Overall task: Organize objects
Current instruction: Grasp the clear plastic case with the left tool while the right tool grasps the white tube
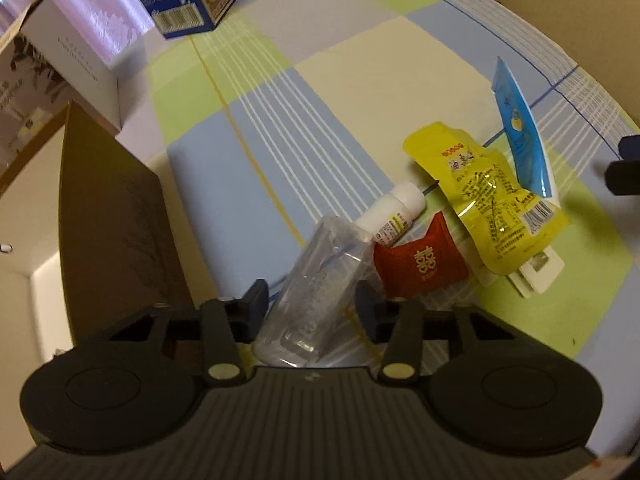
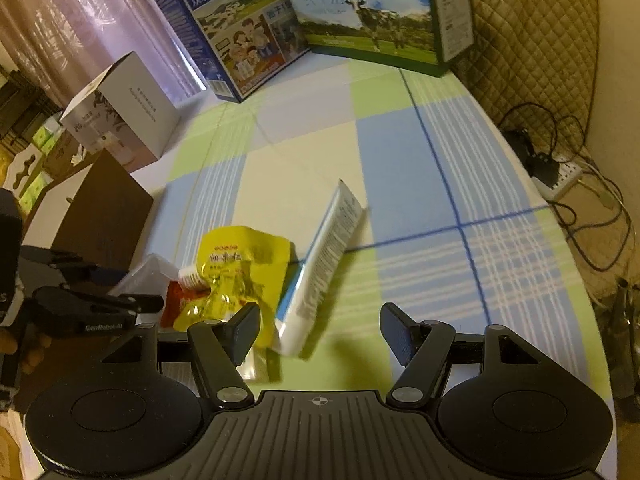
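Two claws working: left claw (image 1: 310,298) closing around clear bottle (image 1: 316,280) lying on desk (image 1: 280,128), contact unclear; right claw (image 2: 320,330) gaping, empty, nearing tube (image 2: 324,268). Next: confirming grip, lifting toward open box (image 1: 116,208).

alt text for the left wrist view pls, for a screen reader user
The left gripper has its jaws either side of a clear plastic bottle lying on a checked tablecloth. Beside the bottle lie a small white bottle, a red packet, a yellow pouch and a blue tube.
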The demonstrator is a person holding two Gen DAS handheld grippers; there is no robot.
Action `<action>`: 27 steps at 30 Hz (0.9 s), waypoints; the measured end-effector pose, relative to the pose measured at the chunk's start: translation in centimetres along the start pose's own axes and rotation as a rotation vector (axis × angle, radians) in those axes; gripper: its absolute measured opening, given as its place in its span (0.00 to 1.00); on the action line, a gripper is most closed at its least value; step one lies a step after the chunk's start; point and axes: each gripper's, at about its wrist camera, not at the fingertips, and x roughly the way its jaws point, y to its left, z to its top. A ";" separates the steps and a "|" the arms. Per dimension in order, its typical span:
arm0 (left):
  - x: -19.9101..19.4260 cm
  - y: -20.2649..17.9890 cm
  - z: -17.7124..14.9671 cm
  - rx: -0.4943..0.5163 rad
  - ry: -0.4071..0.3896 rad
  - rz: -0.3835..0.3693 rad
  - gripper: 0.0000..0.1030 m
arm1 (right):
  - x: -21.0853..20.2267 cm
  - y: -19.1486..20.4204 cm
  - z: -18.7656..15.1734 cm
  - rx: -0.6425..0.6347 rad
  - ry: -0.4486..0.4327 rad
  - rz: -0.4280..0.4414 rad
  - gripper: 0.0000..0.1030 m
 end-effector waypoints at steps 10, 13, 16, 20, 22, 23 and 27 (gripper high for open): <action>0.0 1.2 -0.1 -0.210 0.043 -0.027 0.26 | 4.2 0.8 1.0 -0.037 0.037 -0.024 0.39; -0.1 1.4 -0.1 -0.247 0.051 -0.029 0.26 | 5.0 0.9 1.1 -0.056 0.045 -0.026 0.34; -0.1 1.2 -0.3 -0.263 0.064 -0.036 0.26 | 5.6 1.1 1.2 -0.102 0.064 -0.046 0.27; 0.0 0.7 -0.8 -0.283 0.075 -0.033 0.26 | 5.3 1.3 0.9 -0.166 0.065 -0.077 0.26; -0.1 0.5 -1.1 -0.293 0.077 -0.031 0.26 | 5.1 1.2 0.5 -0.187 0.065 -0.084 0.26; -0.1 0.3 -1.2 -0.294 0.078 -0.031 0.26 | 4.9 1.0 0.4 -0.193 0.067 -0.084 0.26; -0.4 -0.4 -2.0 -0.315 0.081 -0.031 0.26 | 3.6 0.1 -0.9 -0.195 0.079 -0.073 0.26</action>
